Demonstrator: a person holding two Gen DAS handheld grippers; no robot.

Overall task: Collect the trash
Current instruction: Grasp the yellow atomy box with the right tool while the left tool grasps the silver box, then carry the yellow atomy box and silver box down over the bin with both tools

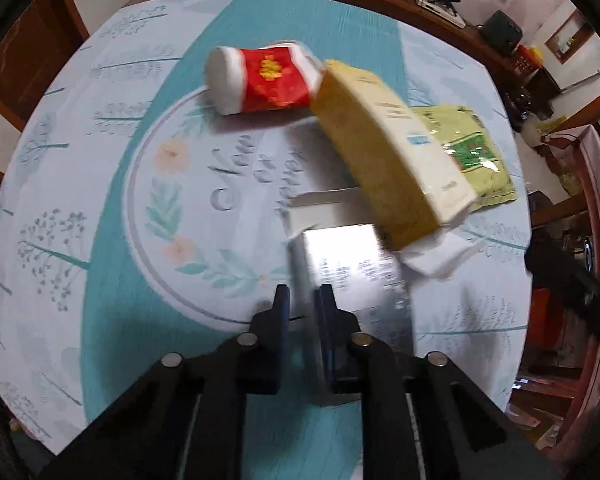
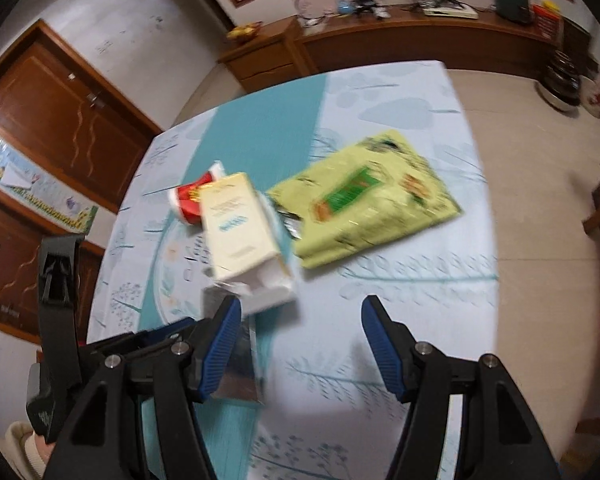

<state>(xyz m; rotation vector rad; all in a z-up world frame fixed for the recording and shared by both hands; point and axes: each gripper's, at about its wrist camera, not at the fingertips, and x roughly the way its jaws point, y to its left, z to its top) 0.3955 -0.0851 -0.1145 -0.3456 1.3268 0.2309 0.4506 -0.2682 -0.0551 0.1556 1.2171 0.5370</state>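
Red paper cup (image 1: 268, 80) lies tipped on its side, contents not visible; yellow carton (image 1: 388, 152) tilts against it, open end toward a white tissue (image 1: 436, 256). Green snack bag (image 1: 472, 156) lies flat beside the carton. All sit on a teal floral tablecloth (image 1: 100, 200); wooden cabinets (image 2: 60, 120) and a cluttered sideboard (image 2: 400, 36) behind. Left gripper (image 1: 304, 300) pinches the silver foil carton (image 1: 352, 272) by its near edge. Right gripper (image 2: 300, 320) is spread wide, nothing between its fingers, the green bag just ahead.

Wooden sideboard (image 2: 380, 36) along the pale wall; brown cabinet doors (image 2: 60, 120); beige floor (image 2: 540, 160).
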